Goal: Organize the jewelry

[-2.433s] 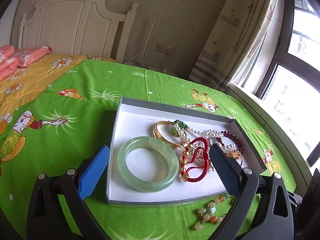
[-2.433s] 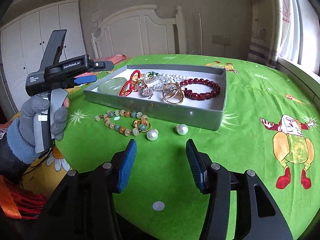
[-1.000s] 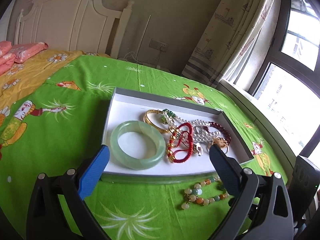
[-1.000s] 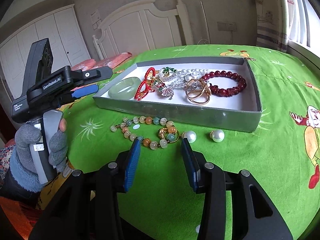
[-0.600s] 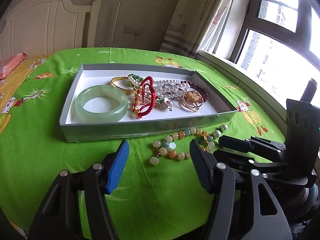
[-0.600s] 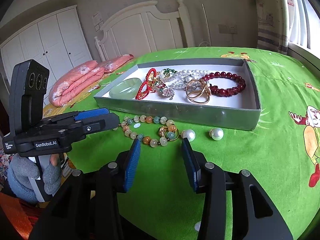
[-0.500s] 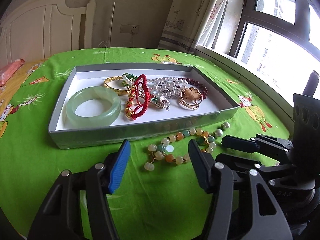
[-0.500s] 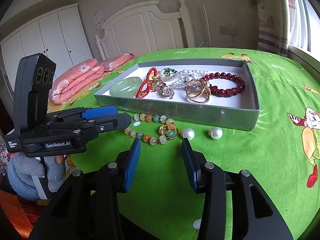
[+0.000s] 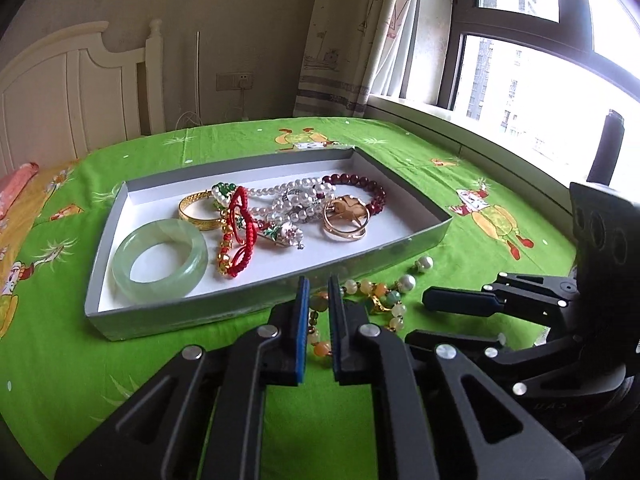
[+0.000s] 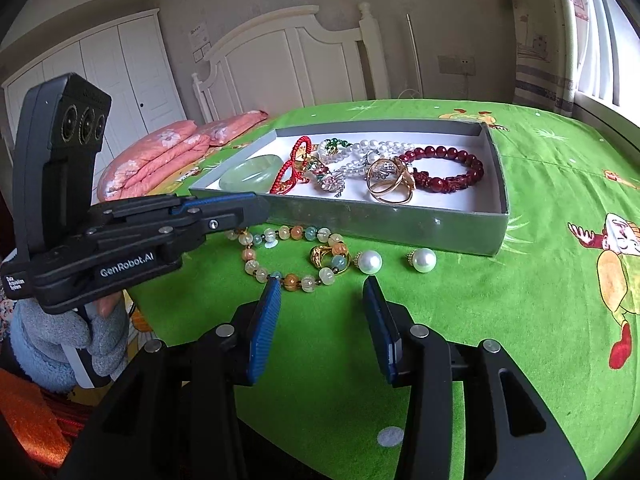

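Note:
A grey tray (image 9: 248, 304) (image 10: 400, 226) on the green bedspread holds a jade bangle (image 9: 160, 265), a red cord bracelet (image 9: 236, 236), a gold bangle (image 9: 196, 210), pearls, a gold ring (image 9: 346, 220) and dark red beads (image 10: 448, 174). A multicoloured bead bracelet (image 10: 288, 254) (image 9: 376, 300), a gold ring (image 10: 322, 256) and two pearl earrings (image 10: 370, 262) lie in front of the tray. My left gripper (image 9: 318, 292) (image 10: 256, 208) has its jaws nearly closed around the bracelet's left part. My right gripper (image 10: 320, 292) is open and empty, just in front of the bracelet.
A white headboard (image 10: 288, 60) and pink pillows (image 10: 160, 152) lie behind the tray. A window (image 9: 520, 80) and curtain are at the right. The right gripper's body (image 9: 540, 320) sits close to the right of my left gripper.
My left gripper has moved down and forward to the bead bracelet and its jaws have narrowed from wide open to almost shut around it. The right gripper has barely moved.

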{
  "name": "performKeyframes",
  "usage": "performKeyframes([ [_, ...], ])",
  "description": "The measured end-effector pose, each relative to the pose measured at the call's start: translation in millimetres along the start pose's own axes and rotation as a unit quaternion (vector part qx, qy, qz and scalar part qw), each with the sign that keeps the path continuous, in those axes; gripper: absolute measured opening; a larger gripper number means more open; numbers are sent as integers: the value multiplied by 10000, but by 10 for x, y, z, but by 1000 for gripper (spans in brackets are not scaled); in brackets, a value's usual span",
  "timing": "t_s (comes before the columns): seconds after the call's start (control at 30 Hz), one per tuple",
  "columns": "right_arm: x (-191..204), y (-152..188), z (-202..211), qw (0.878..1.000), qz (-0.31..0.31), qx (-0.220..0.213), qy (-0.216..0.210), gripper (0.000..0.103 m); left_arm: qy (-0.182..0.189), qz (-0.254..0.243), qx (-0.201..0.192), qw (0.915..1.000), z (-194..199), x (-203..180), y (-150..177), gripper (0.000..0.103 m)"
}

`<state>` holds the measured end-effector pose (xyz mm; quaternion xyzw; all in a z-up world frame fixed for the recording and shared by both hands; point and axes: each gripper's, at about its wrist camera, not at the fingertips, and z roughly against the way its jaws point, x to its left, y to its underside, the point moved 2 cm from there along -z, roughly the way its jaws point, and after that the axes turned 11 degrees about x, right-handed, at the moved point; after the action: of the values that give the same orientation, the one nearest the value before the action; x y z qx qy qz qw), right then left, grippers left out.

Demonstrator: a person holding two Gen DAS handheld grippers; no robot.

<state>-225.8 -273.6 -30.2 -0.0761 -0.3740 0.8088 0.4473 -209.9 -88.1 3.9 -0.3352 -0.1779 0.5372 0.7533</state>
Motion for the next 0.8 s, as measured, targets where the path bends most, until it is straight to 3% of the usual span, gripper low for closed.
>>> performKeyframes([
  [0.3,-14,-1,-2,10000,-10,-12,-16,42,456,-41,-499,9977,455,-93,-369,9],
  [0.7,142,-116,-109,9990,346,204,190,42,381,162,-835,9956,870,147,-510,9],
  [0.8,226,-176,-192,9973,505,346,416,42,368,207,-814,9958,882,194,-480,9],
])
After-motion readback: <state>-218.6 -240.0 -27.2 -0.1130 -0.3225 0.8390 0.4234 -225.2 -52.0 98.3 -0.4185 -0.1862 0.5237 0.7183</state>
